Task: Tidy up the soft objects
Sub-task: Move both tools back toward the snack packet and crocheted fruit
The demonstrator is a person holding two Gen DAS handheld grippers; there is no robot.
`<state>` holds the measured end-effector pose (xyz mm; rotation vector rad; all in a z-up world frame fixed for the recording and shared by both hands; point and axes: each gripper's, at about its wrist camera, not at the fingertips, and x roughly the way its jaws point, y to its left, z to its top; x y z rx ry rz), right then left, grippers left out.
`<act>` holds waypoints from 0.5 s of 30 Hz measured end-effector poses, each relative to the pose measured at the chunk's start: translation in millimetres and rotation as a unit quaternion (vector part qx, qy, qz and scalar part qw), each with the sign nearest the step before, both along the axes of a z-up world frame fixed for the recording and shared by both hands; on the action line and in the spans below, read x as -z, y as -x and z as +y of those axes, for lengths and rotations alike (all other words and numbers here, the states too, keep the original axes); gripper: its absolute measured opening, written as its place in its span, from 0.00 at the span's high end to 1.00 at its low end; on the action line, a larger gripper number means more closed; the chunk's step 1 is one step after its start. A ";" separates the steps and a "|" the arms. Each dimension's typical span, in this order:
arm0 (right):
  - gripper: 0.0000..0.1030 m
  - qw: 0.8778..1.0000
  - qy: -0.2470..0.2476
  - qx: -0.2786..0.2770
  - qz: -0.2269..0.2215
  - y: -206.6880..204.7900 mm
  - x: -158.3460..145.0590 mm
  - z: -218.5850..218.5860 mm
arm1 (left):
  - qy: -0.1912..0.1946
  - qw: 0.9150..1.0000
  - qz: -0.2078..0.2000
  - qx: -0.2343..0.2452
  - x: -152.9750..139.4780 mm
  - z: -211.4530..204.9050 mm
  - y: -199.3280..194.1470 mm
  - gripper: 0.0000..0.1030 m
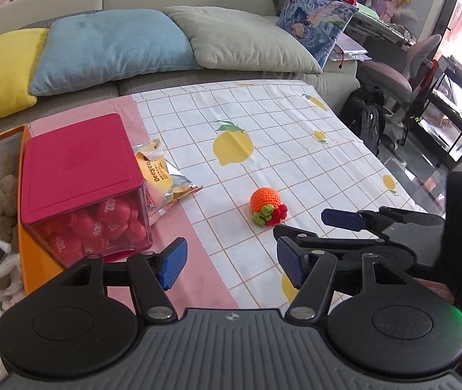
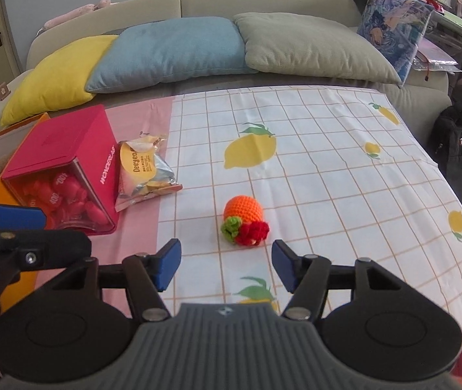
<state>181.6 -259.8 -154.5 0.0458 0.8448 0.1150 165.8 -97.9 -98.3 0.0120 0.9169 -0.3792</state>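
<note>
Lying on the tablecloth [image 2: 328,149] just ahead of the right gripper [image 2: 226,265], whose jaws gape empty like the left gripper's [image 1: 231,265], the crochet orange [image 2: 243,209], well right of the red box [image 2: 65,165], could roll off if nudged.

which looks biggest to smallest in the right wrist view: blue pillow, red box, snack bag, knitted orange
1. blue pillow, though it lies farthest from the camera
2. red box
3. snack bag
4. knitted orange, close to the snack bag in looks
</note>
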 end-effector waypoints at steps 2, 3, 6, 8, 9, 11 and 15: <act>0.40 1.000 -0.001 -0.003 0.005 -8.8 5.8 -0.6 | -0.006 1.000 -0.001 0.004 0.5 -1.7 -4.6 0.29; 0.40 1.000 -0.001 -0.004 0.007 -12.9 8.7 -1.1 | -0.005 1.000 0.000 0.006 0.7 -2.2 -6.7 0.29; 0.41 1.000 -0.006 -0.013 0.009 -22.1 16.7 -0.8 | -0.006 1.000 0.000 0.007 1.4 -3.7 -14.6 0.29; 0.41 1.000 -0.001 -0.015 0.007 -28.5 20.5 1.0 | -0.010 1.000 -0.002 0.008 1.4 -4.6 -17.8 0.29; 0.41 1.000 0.002 -0.016 0.007 -32.2 22.5 2.1 | -0.013 1.000 -0.005 0.007 1.1 -5.0 -19.9 0.29; 0.41 1.000 0.012 -0.015 0.008 -41.7 28.1 3.5 | -0.020 1.000 -0.012 0.008 0.3 -6.3 -23.3 0.29; 0.41 1.000 0.019 -0.016 0.012 -62.1 37.9 3.1 | -0.042 0.999 -0.025 0.016 1.2 -12.3 -32.2 0.29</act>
